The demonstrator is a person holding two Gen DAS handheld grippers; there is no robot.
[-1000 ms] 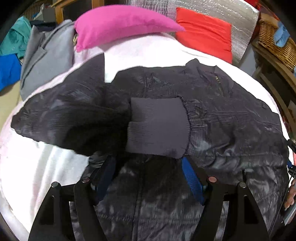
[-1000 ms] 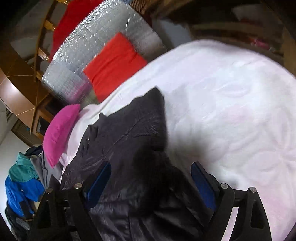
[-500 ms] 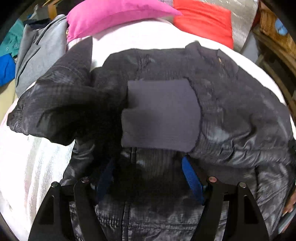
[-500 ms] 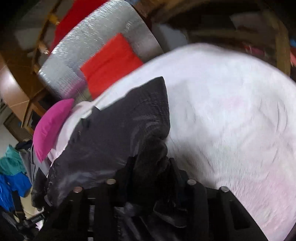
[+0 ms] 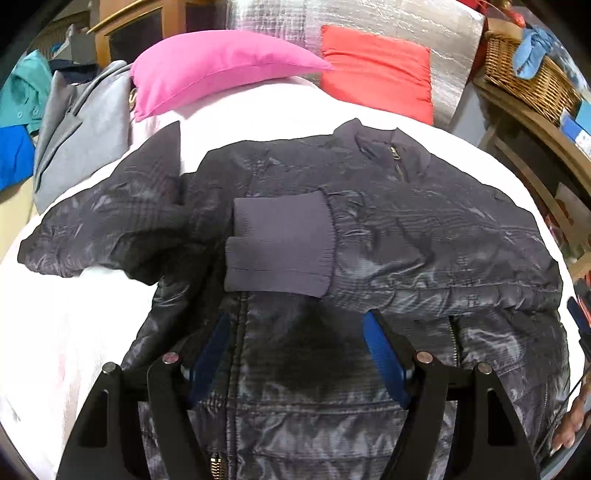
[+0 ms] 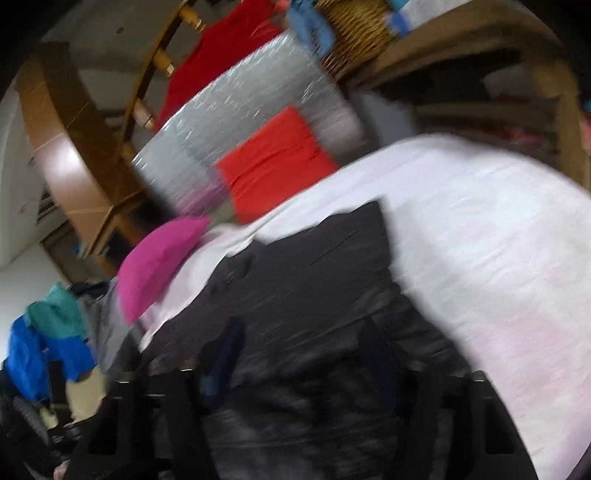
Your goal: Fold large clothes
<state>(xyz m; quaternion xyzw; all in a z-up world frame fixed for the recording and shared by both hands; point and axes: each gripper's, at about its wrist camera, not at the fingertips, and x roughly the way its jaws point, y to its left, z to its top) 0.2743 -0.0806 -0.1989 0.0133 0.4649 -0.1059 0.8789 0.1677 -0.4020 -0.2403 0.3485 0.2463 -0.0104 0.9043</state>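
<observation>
Left gripper (image 5: 295, 343) sits low in the left wrist view, jaws apart, blue pads (image 5: 384, 363) on either side of the jacket (image 5: 424, 236) front w/ nothing pinched between them; it hangs released just over the zip (image 5: 242, 325) line. A bit of a hand (image 5: 569, 424) shows at the lower right edge of that view.

Right gripper (image 6: 306, 373) is bottom centre of the right wrist view, badly blurred. Its jaws have just been closing, and dark jacket fabric (image 6: 314, 369) fills the gap between them. It looks clenched on the jacket, though the smear hides the pad contact itself, so that's a probable, not a sure thing.

The jacket is dark, shiny, quilted, spread flat across the white bed cover (image 5: 74, 332), collar (image 5: 376, 136) toward the pillows. One sleeve is folded in over the chest, its grey ribbed cuff (image 5: 280, 243) lying about mid-front, just beyond the left gripper tips. The other sleeve (image 5: 103, 229) sticks out to the left of that view, crumpled, resting on the cover.

Beyond the collar: pink pillow (image 5: 218, 70) on the left, red pillow (image 5: 376, 70) to its right, both at the head of the bed, w/ a silver quilted panel (image 5: 406, 18) behind. A grey garment (image 5: 81, 129) lies beside the pink pillow, teal and blue clothes (image 5: 18, 122) past it at the far left. A wicker basket (image 5: 532, 81) sits on a wooden shelf at the far right.
</observation>
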